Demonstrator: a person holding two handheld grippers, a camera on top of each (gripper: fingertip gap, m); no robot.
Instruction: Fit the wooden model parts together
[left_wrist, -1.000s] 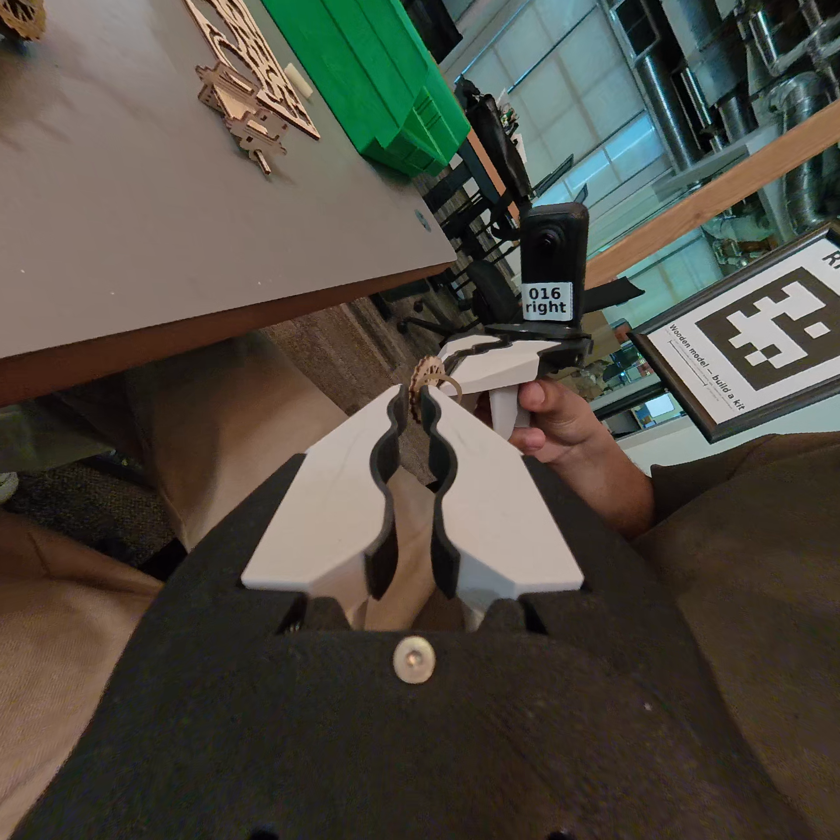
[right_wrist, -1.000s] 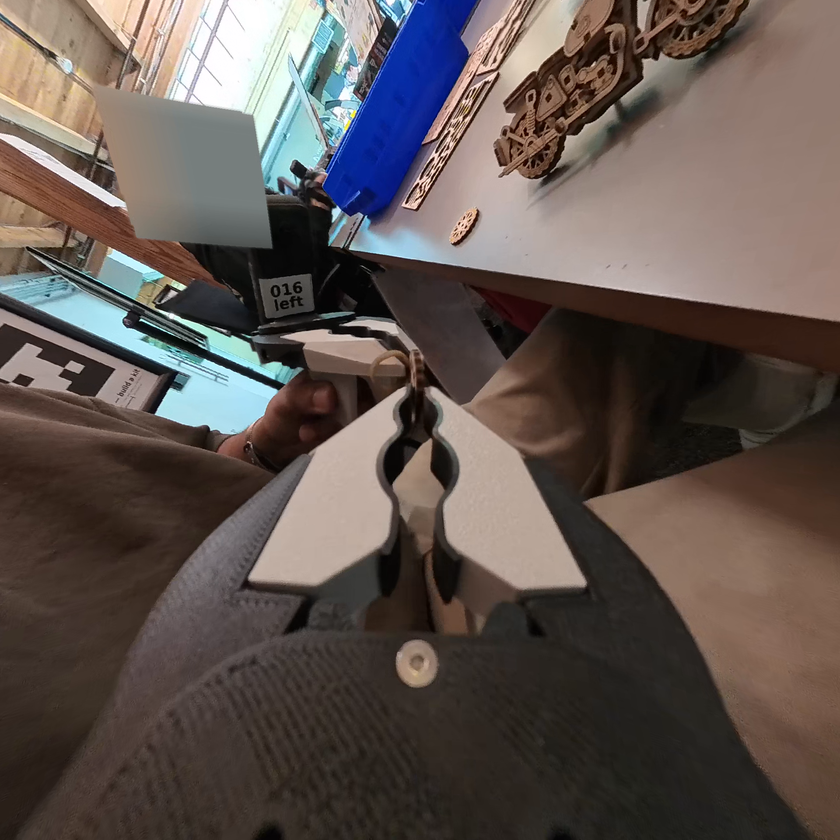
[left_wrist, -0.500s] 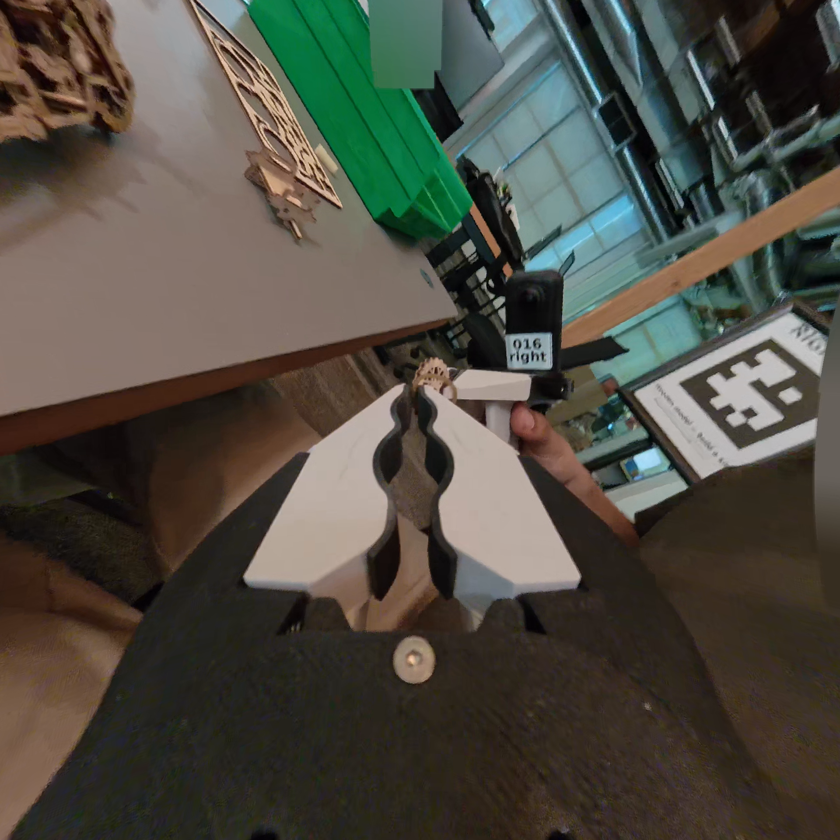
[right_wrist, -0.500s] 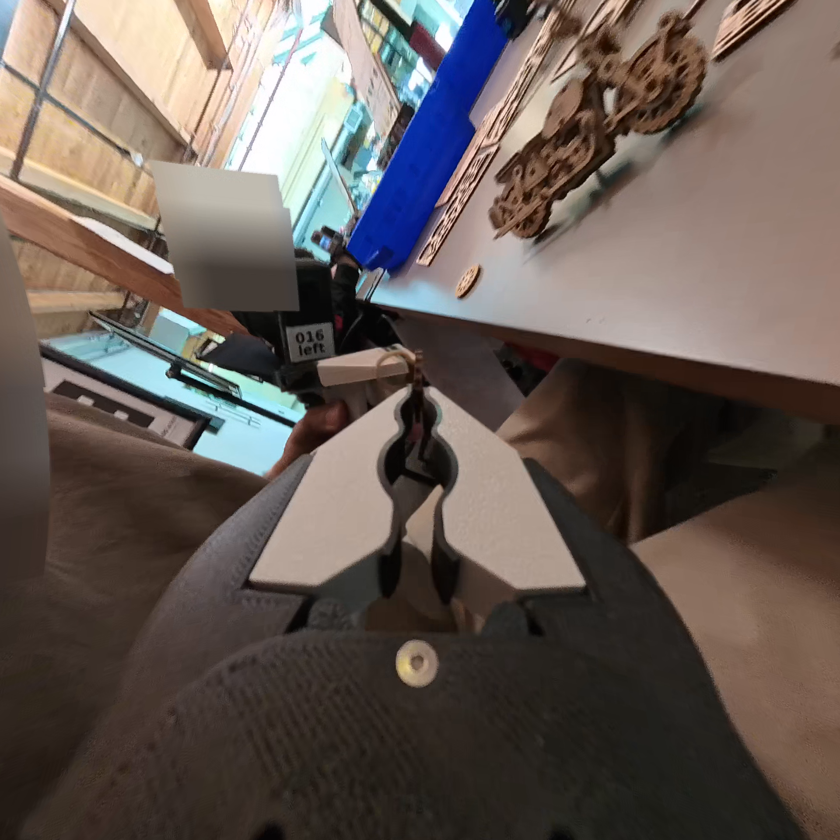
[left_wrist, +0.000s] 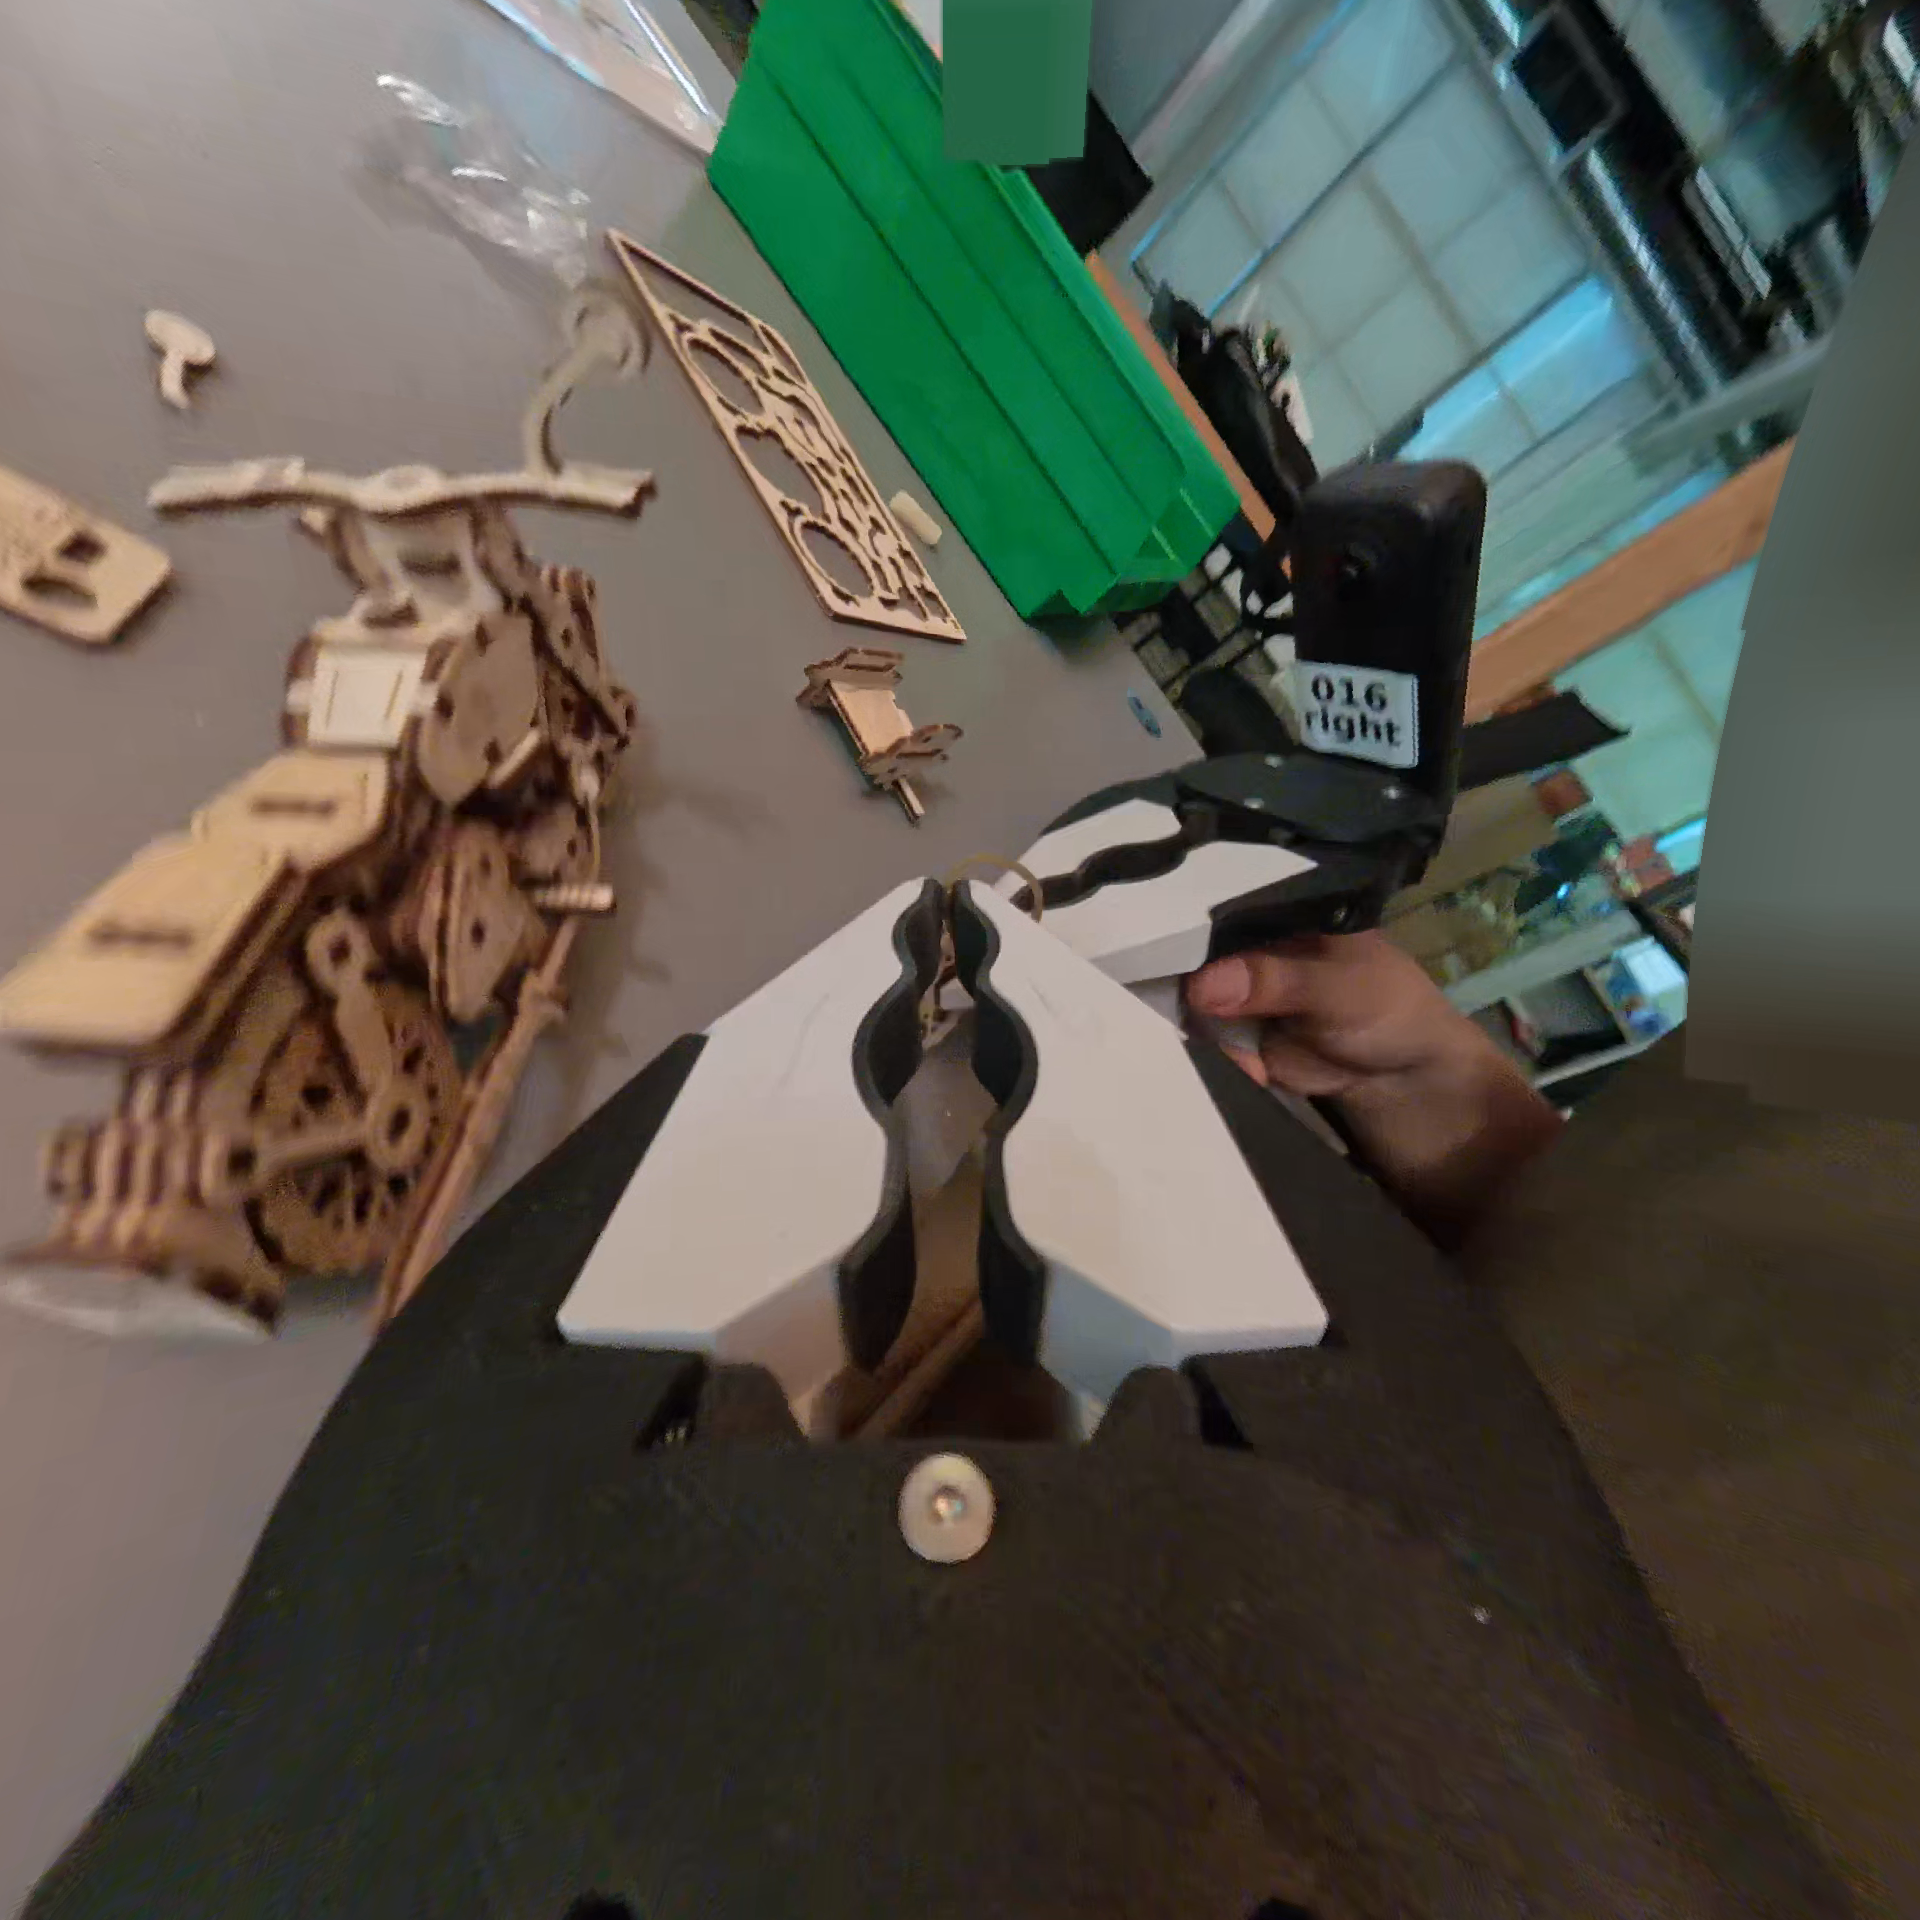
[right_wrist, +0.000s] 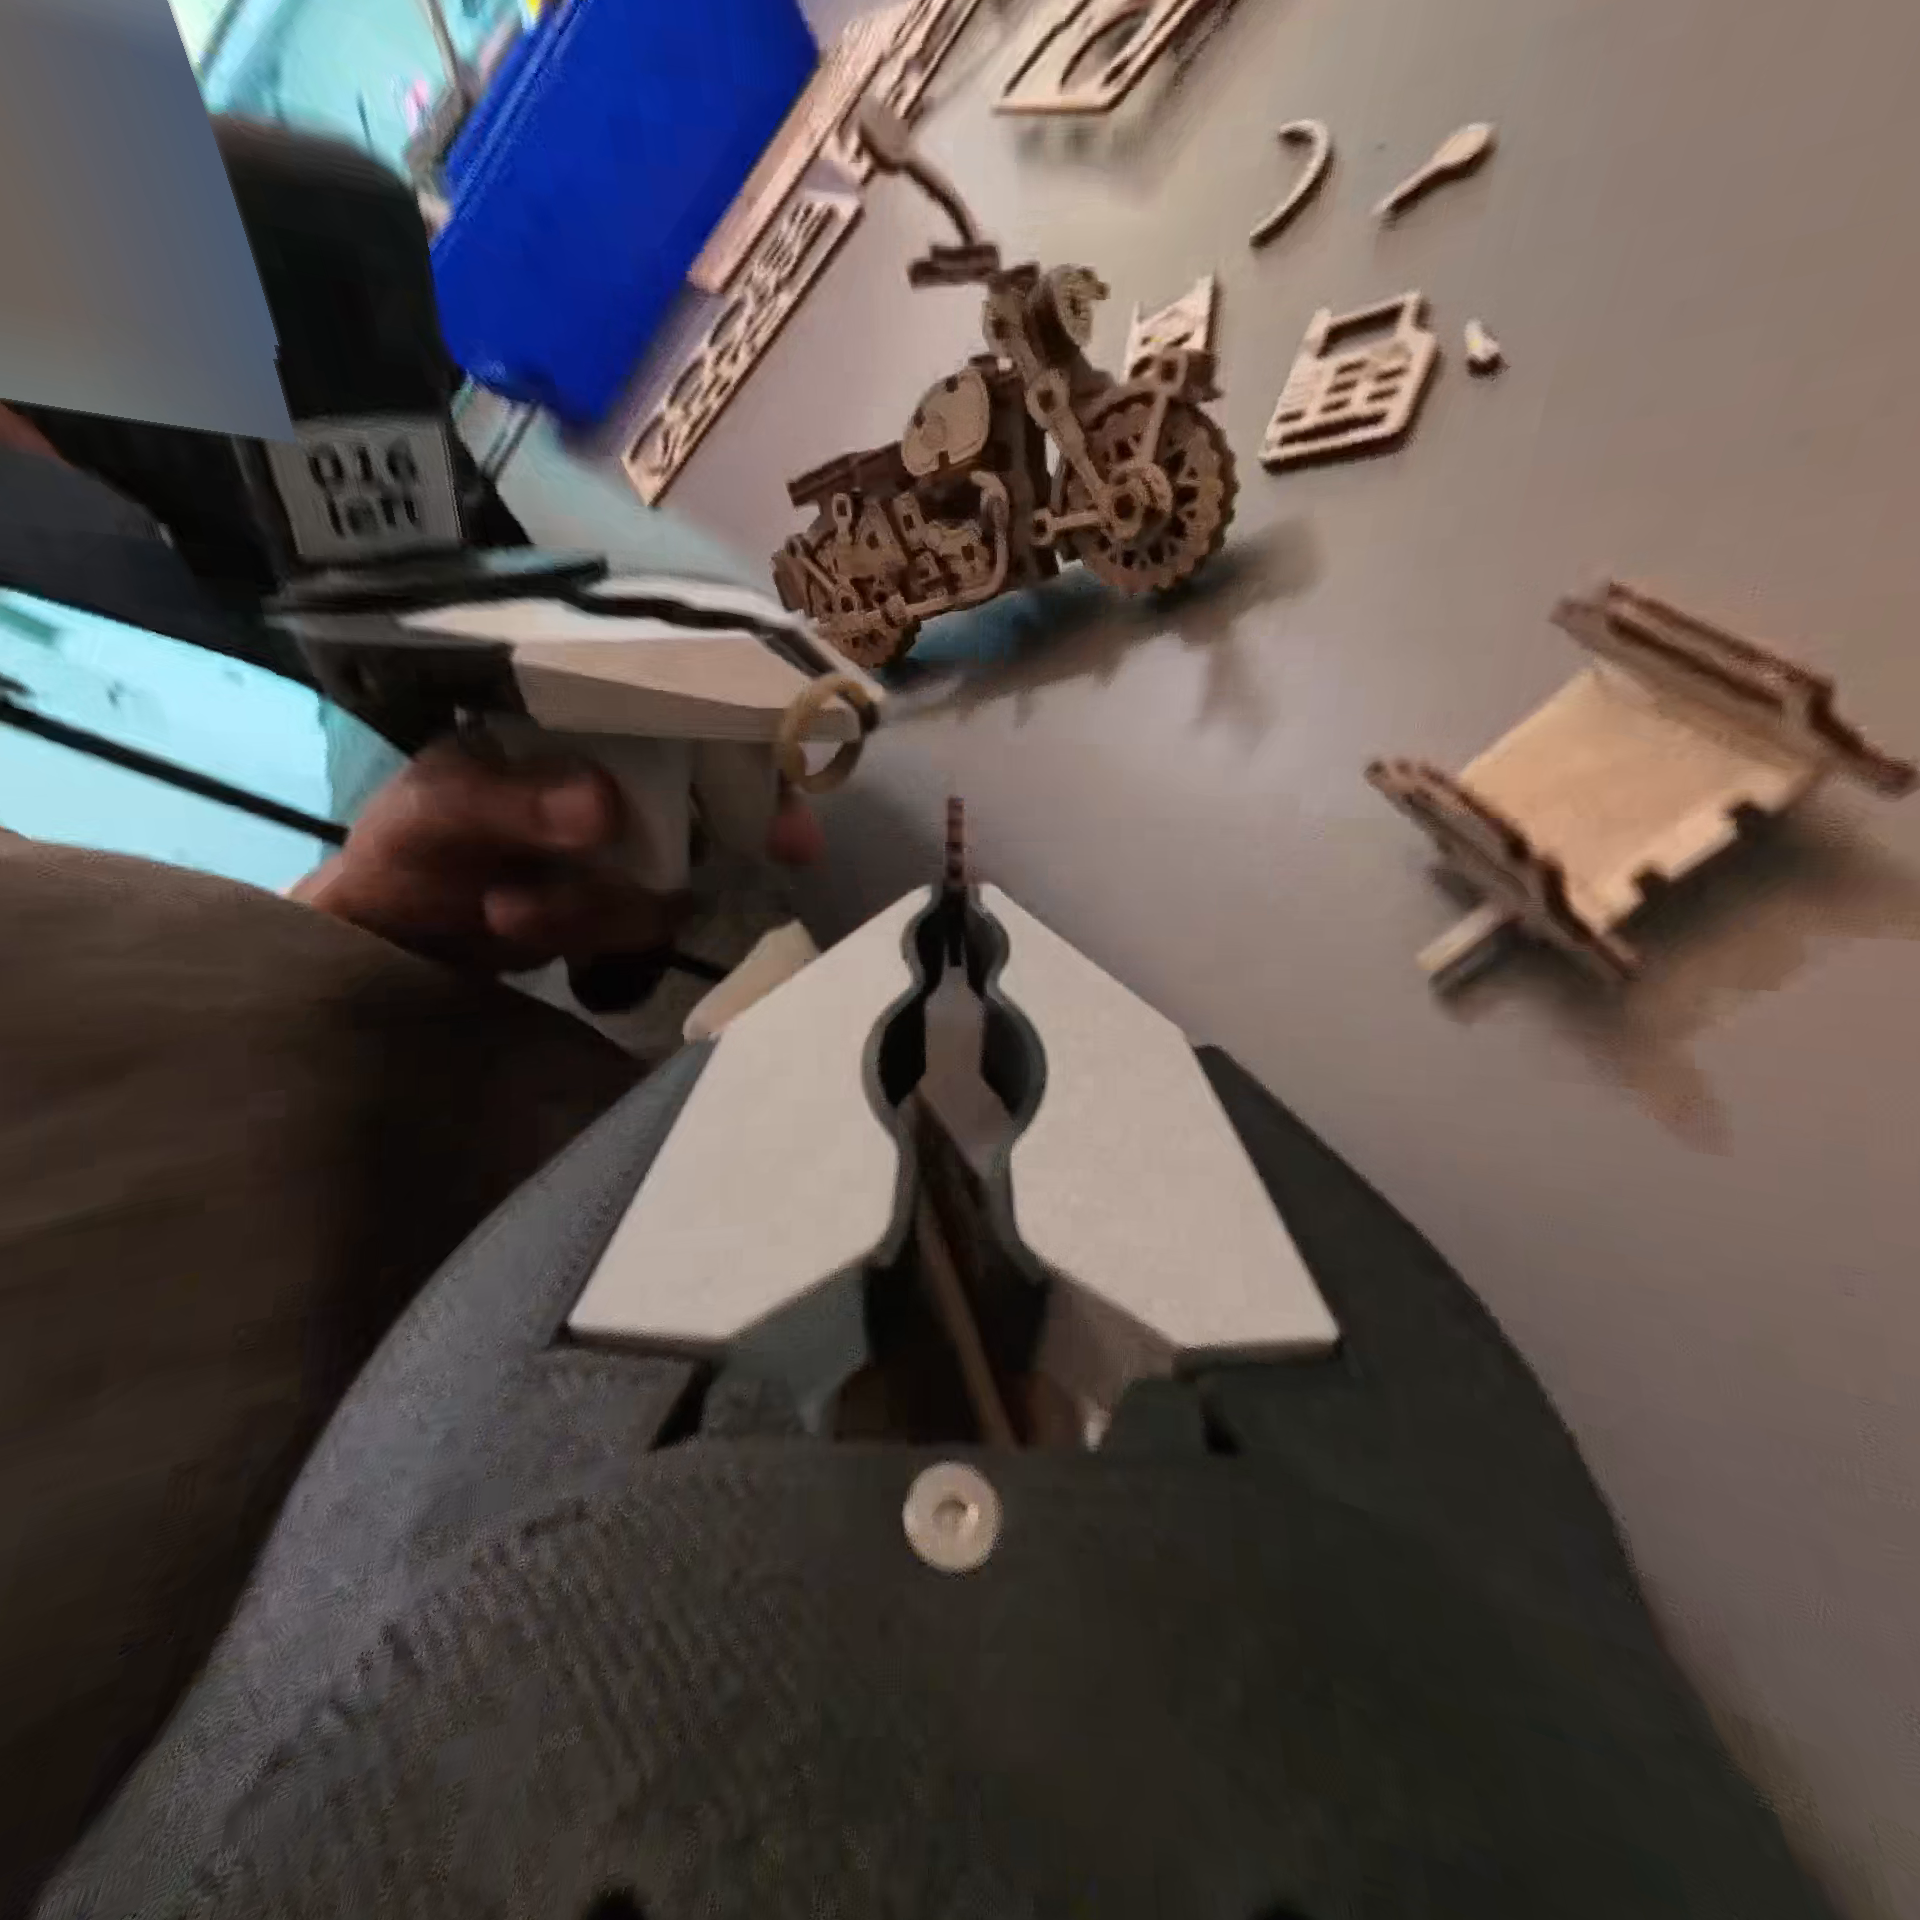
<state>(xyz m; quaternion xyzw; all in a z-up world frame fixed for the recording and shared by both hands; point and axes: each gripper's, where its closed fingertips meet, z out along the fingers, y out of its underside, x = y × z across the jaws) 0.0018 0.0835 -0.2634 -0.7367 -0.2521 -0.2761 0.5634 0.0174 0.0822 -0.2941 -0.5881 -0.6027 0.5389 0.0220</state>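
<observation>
1. A second ago both grippers were below the edge of the grey tabletop (left_wrist: 312, 208), over the person's lap; now both are raised above it, and the model parts lying on it have come into view.
2. The left gripper (left_wrist: 943, 894) is closed on a thin pale wooden ring (right_wrist: 824, 729), which juts from its tips.
3. The right gripper (right_wrist: 954, 896) is clamped on a small toothed wooden gear (right_wrist: 954, 831), seen edge-on.
4. Earlier ring and gear were touching; now they are apart, the ring just above and left of the gear in the right wrist view.
5. The wooden motorcycle model (right_wrist: 1023, 468) stands upright on the tabletop, loose parts around it.
6. A green plastic bin (left_wrist: 966, 312) and a blue plastic bin (right_wrist: 613, 197) sit at the far edges; their contents cannot be seen.
</observation>
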